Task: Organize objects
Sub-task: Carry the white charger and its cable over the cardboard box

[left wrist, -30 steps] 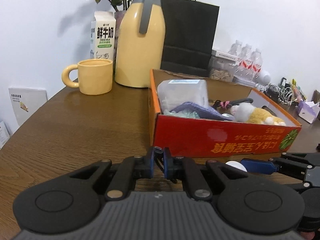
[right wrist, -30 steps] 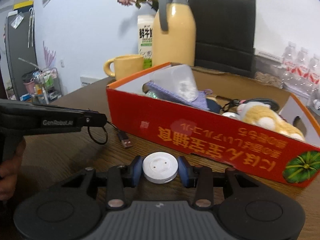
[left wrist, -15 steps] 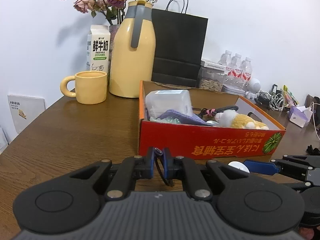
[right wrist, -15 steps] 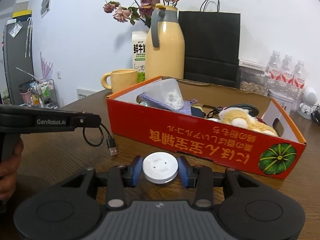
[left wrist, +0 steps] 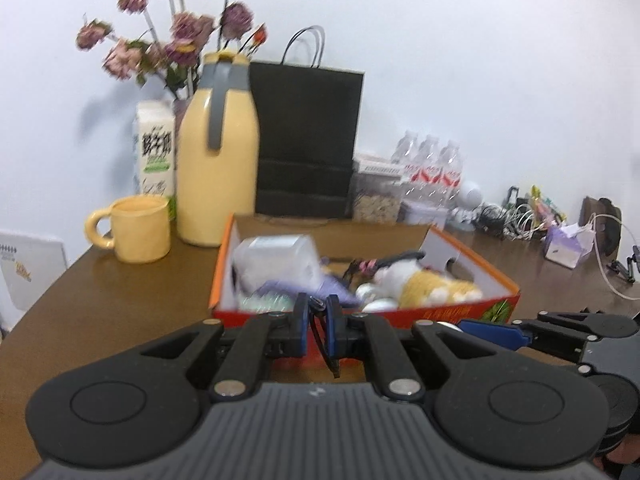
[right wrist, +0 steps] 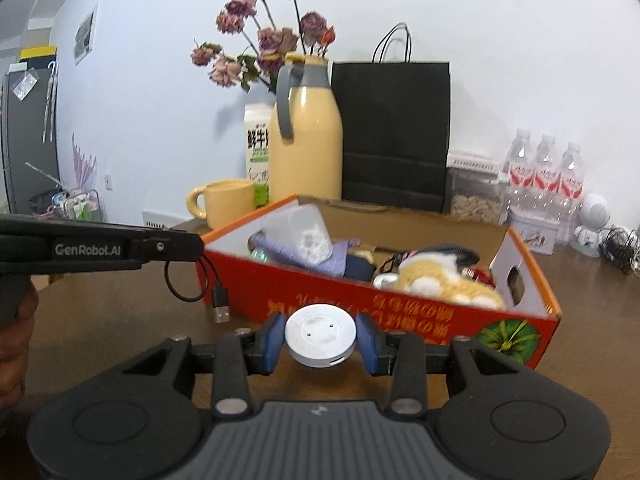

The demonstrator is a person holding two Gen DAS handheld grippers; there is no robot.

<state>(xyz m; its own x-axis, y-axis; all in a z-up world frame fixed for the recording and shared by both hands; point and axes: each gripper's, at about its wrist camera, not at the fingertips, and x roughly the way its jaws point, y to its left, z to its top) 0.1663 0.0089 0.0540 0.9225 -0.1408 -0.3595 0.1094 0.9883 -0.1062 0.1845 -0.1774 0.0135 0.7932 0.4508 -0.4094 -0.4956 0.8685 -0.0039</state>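
The brown wooden tabletop (right wrist: 100,312) carries everything in front of me. Against the white wall stand a black paper bag (right wrist: 394,132), a tall yellow jug (right wrist: 306,140) with a grey handle, a milk carton (right wrist: 258,140) and dried flowers (right wrist: 264,48), with a yellow mug (right wrist: 228,202) in front of them. Three water bottles (right wrist: 544,172) stand at the right.

The red cardboard box (right wrist: 400,312) lies in the middle of the tabletop, open at the top. Inside it I see a clear plastic container (right wrist: 300,230), a purple cloth (right wrist: 316,258) and a yellow-and-white plush toy (right wrist: 444,280); the smaller items among them are too blurred to name.

My right gripper (right wrist: 321,338) is closed on a white round puck (right wrist: 321,334), a blue pad pressed to each side, held clear of the tabletop just in front of the box's near wall.

My left gripper (left wrist: 318,326) is pinched nearly fully together on a thin black cable (right wrist: 188,280). From the right wrist view the cable loops down from the fingertips and ends in a USB plug (right wrist: 220,308) hanging beside the box's left corner.
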